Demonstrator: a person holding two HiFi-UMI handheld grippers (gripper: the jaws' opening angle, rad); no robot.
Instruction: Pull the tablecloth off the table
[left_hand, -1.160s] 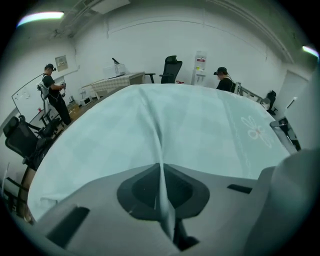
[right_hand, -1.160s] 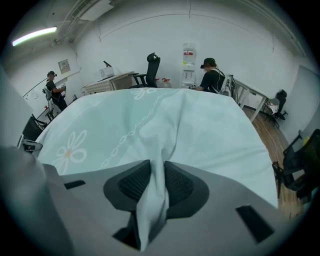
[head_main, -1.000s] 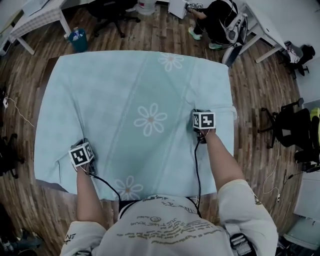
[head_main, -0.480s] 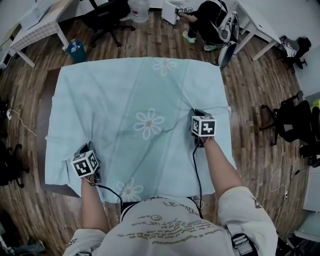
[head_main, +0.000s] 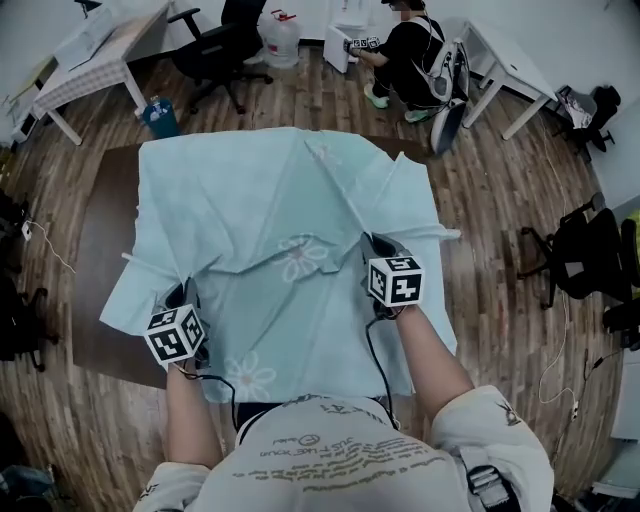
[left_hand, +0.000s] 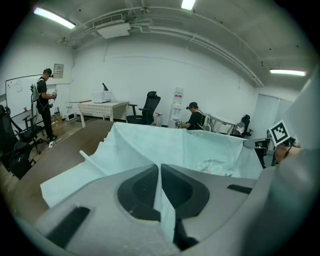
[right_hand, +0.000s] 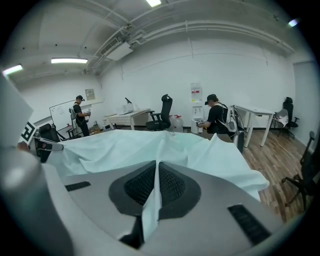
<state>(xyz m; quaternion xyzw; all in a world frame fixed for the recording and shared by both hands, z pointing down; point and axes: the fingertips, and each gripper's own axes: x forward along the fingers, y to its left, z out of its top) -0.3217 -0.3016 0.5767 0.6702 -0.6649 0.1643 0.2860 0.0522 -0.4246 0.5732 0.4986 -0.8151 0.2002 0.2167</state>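
So the person is standing at the near side of the table (head_main: 105, 230) with a claw in each hand, and both claws are biting down on the tablecloth (head_main: 270, 215). The left gripper (left_hand: 159, 182) is pinching a thin fold of the pale blue fabric, jaws squeezed flat together on it, and the right gripper (right_hand: 156, 187) is doing exactly the same on its side (you can see the cloth poking out from between the closed jaws on both). The cloth itself is lying rumpled and crooked across the tabletop, bunching up into ridges between the two grips and running off toward the far edge, with the daisy print (head_main: 300, 258) all creased. Dark brown wood is showing bare along the left side and a bit at the far right corner. The near edge is hanging down in front of the person, I think, though their body is blocking most of that. Off in the back another person (head_main: 405, 50) is crouching by a white desk (head_main: 505, 65), near an office chair (head_main: 215, 45).
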